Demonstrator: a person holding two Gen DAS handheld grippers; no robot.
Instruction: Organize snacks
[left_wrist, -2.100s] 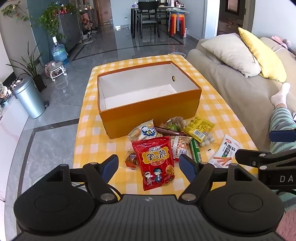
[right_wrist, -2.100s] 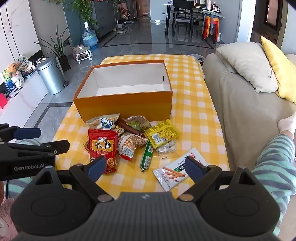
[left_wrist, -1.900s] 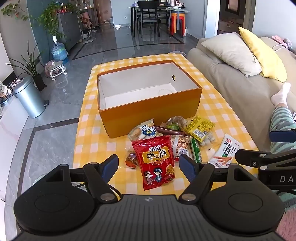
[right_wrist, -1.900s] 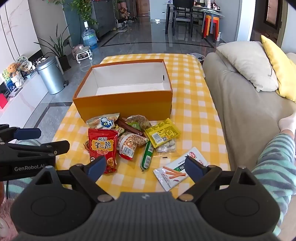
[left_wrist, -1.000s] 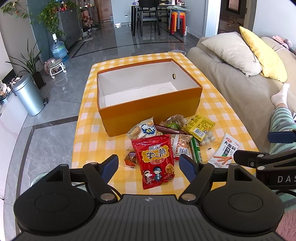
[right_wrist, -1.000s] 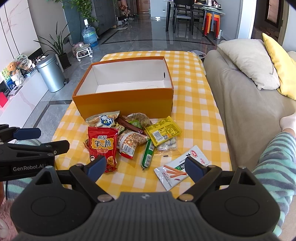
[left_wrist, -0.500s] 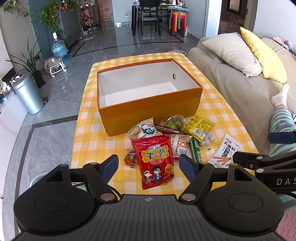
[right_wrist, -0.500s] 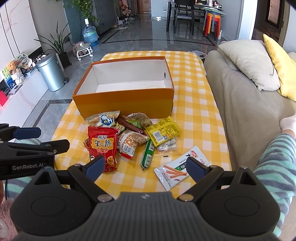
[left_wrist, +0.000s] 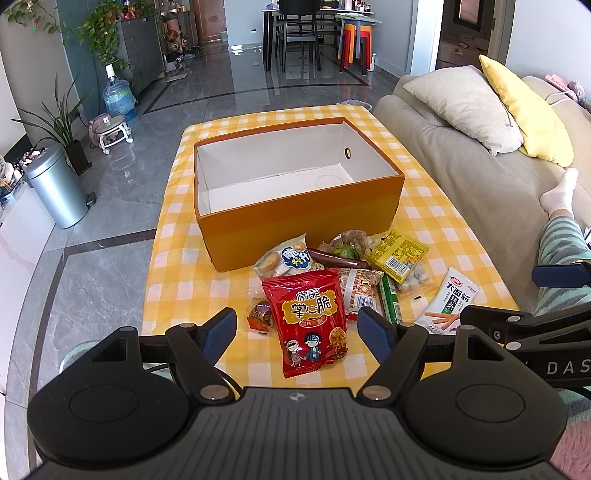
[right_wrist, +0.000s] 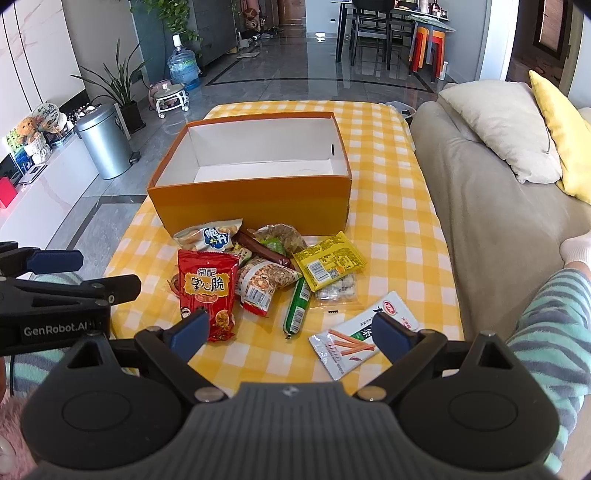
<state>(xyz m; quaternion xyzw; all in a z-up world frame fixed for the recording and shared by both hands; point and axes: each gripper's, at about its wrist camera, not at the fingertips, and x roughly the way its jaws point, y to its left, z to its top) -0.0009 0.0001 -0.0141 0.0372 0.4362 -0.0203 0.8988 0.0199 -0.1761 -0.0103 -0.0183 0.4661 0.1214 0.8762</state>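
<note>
An orange box (left_wrist: 299, 218) (right_wrist: 255, 206) with a white, empty inside stands on the yellow checked tablecloth (left_wrist: 177, 288). In front of it lies a heap of snack packs: a red bag (left_wrist: 308, 321) (right_wrist: 207, 291), a yellow pack (left_wrist: 397, 253) (right_wrist: 330, 264), a green stick (right_wrist: 297, 308), a peanut pack (right_wrist: 264, 282) and a white strip pack (left_wrist: 448, 301) (right_wrist: 354, 338). My left gripper (left_wrist: 297, 328) hovers open over the red bag's near end. My right gripper (right_wrist: 291, 334) is open near the table's front edge, beside the white pack.
A beige sofa (left_wrist: 461, 147) with grey and yellow cushions runs along the table's right side. A person's striped trouser leg (right_wrist: 543, 325) and white sock sit close on the right. A metal bin (left_wrist: 55, 188) and plants stand on the floor at left.
Both grippers have crept slightly forward toward the snacks; the right gripper's fingers have spread a little wider. Nothing on the table has moved.
</note>
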